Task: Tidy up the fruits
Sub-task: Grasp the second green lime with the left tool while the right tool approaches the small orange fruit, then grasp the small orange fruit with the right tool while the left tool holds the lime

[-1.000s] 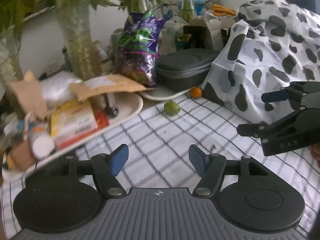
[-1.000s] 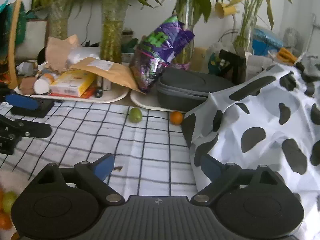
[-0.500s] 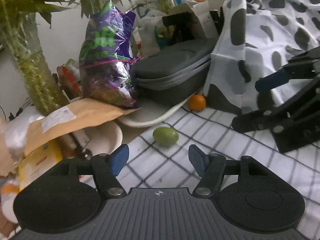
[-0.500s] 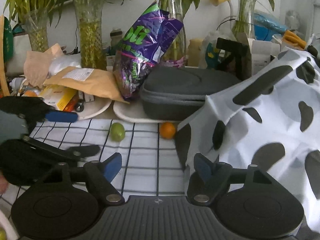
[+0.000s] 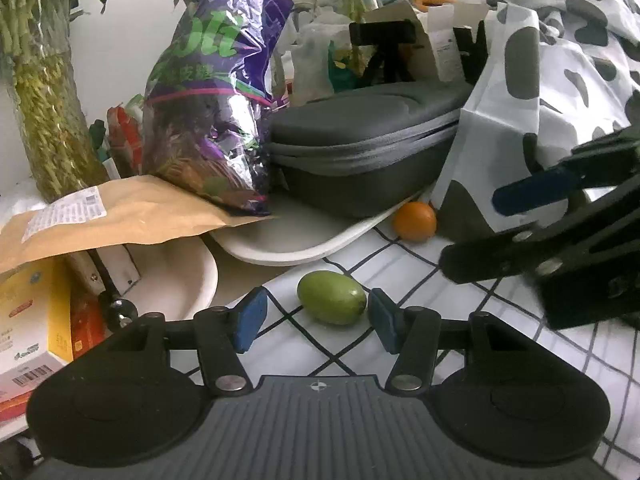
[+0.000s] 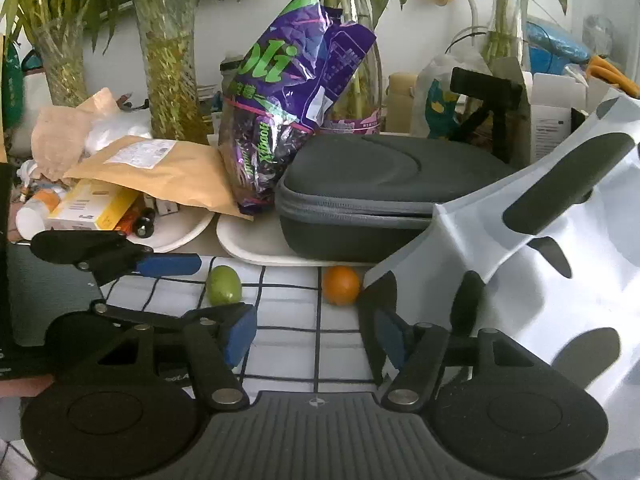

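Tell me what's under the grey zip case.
The grey zip case sits on a white tray. The orange fruit lies beside the tray's edge. Anything beneath the case's middle is hidden.

Right gripper (image 6: 316, 334) gapes wide toward the orange fruit (image 6: 341, 285); the green fruit (image 6: 223, 285) lies between the left gripper's (image 6: 212, 290) spread fingers.

Left gripper (image 5: 316, 322) low over the bench, jaws spread wide, blue pads (image 5: 250, 320) apart, nothing between them touching either pad. Right gripper (image 6: 312, 334) also low, level, jaws wide, gripping nothing. Each shows in the other's view: right gripper comes in from the right edge (image 5: 560, 232) with jaws parted, left gripper from the left edge (image 6: 132, 280), pads separated one above the other, so it's rolled sideways relative to the right.
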The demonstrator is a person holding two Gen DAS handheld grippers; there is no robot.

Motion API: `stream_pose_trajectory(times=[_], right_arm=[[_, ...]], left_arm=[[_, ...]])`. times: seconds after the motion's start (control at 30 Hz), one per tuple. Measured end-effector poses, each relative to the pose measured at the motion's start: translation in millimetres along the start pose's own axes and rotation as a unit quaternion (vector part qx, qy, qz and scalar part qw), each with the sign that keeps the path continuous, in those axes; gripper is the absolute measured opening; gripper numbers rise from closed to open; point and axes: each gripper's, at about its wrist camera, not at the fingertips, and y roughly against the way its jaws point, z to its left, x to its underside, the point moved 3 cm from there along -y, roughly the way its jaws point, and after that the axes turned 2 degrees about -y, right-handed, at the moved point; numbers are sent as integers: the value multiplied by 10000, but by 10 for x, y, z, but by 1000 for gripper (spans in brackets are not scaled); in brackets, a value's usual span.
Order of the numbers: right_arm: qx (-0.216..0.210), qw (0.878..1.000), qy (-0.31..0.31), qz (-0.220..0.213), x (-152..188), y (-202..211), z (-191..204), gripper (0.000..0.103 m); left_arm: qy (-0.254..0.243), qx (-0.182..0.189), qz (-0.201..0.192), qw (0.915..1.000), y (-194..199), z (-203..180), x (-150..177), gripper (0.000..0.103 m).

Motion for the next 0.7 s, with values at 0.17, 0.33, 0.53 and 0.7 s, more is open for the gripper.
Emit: stream_pose_trajectory(times=[0.17, 0.33, 0.53, 0.7], right_arm=[[134, 9999, 13, -4, -12, -170, 15, 61], [379, 9991, 200, -40, -30, -343, 37, 55], [517, 9983, 272, -35, -47, -542, 5, 43], [441, 9985, 301, -148, -80, -529, 43, 29]], left_arm=[[21, 163, -31, 9999, -5, -20, 0, 36], [86, 228, -40, 9997, 3, 13, 11, 35], [116, 281, -134, 9994, 106, 122, 22, 35], [349, 365, -240, 9984, 274, 260, -31, 35]])
